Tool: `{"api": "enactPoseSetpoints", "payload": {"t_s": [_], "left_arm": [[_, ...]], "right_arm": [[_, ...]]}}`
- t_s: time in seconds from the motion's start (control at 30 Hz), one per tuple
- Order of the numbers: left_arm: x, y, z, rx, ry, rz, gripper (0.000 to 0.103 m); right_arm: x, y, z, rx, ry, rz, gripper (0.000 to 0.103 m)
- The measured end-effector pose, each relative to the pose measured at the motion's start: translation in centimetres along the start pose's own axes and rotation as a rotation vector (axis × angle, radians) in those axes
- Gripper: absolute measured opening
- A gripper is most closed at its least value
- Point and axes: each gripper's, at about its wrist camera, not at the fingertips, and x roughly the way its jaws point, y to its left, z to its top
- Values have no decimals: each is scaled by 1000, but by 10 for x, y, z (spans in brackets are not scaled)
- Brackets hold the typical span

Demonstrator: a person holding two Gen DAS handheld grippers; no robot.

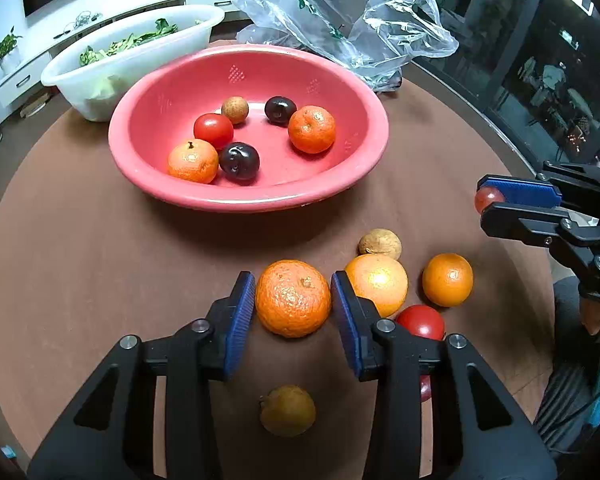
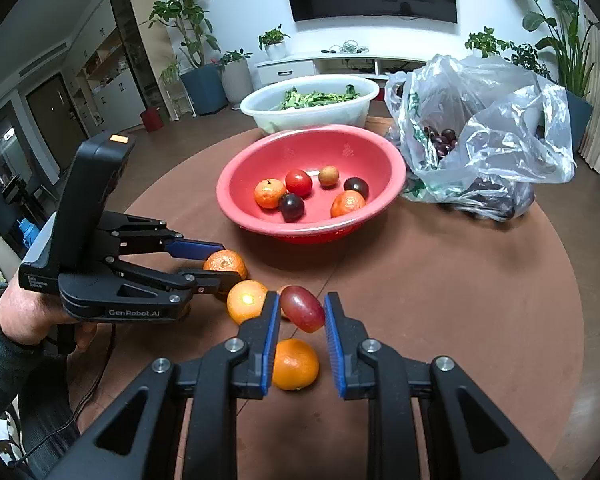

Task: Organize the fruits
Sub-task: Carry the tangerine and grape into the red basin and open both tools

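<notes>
Nearest the person's edge of the round brown tabletop [image 1: 80, 264], a dull yellowish fruit [image 1: 287, 410] is lying alone below the left gripper [image 1: 293, 300]. That gripper's blue fingers [image 1: 240, 312] are bracketing a bumpy mandarin [image 1: 293, 298] resting on the tabletop, both pads sitting right against its sides, so it is gripping the mandarin. Just beside it a smooth orange [image 1: 378, 282] is touching the right-hand finger, with a red tomato [image 1: 420, 322] nearer the person, another orange [image 1: 447, 279] further out, and a walnut [image 1: 380, 243] behind them. The right gripper [image 2: 302, 309] is hanging above this cluster, its fingers closed on a reddish oval fruit [image 2: 302, 308] lifted clear of the tabletop. Toward the middle of the tabletop, a red bowl [image 1: 244, 196] is holding two mandarins, a tomato, two dark plums and a small tan fruit. Along the far edge, a white tub [image 2: 312, 114] of leafy greens is standing, and beside it a crumpled clear plastic bag [image 2: 488, 128] is showing dark fruit inside.
</notes>
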Motion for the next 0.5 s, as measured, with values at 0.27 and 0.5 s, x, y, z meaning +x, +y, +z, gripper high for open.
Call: {"api": "enactPoseSetpoints", "payload": {"t_s": [0.27,0.5], "left_arm": [[-27,0,-11,-22,-68,9,36],[-62,10,8,-45,-169,48,36]], "right_arm": [[-8,0,4,6,-24,-3,25],[-13,-8,26,18,-61,-6,25]]}}
